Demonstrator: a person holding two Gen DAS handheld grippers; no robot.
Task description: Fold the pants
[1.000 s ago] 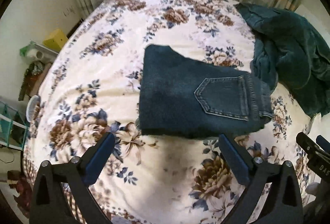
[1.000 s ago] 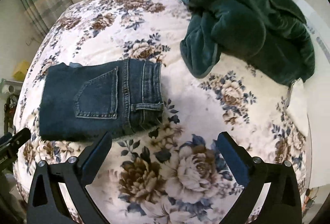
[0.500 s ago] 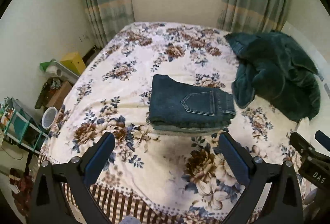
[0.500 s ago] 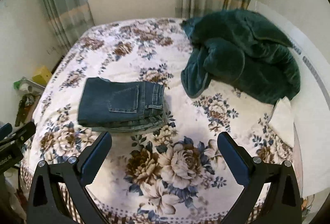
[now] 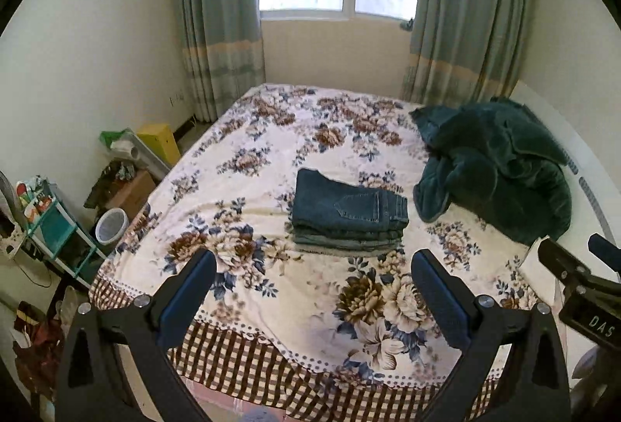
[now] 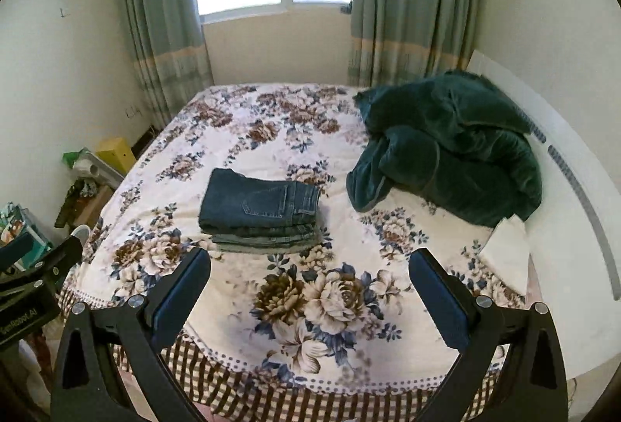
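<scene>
A stack of folded blue jeans [image 5: 347, 218] lies in the middle of the floral bedspread [image 5: 271, 134], back pocket up; it also shows in the right wrist view [image 6: 260, 214]. My left gripper [image 5: 312, 296] is open and empty, held back over the bed's near edge, well short of the jeans. My right gripper [image 6: 310, 296] is open and empty too, at the same distance. Each gripper's body shows at the edge of the other's view.
A dark green blanket [image 5: 496, 173] is heaped at the bed's right, by a white headboard [image 6: 574, 189]. A white pillow [image 6: 504, 251] lies near it. Shelves, a yellow box [image 5: 159, 142] and a bin [image 5: 111, 226] stand by the left wall. Curtains and window are behind.
Both grippers have pulled back and up from the folded jeans, from close above the bed to beyond its near edge. The jeans have stayed in place. Both stay open.
</scene>
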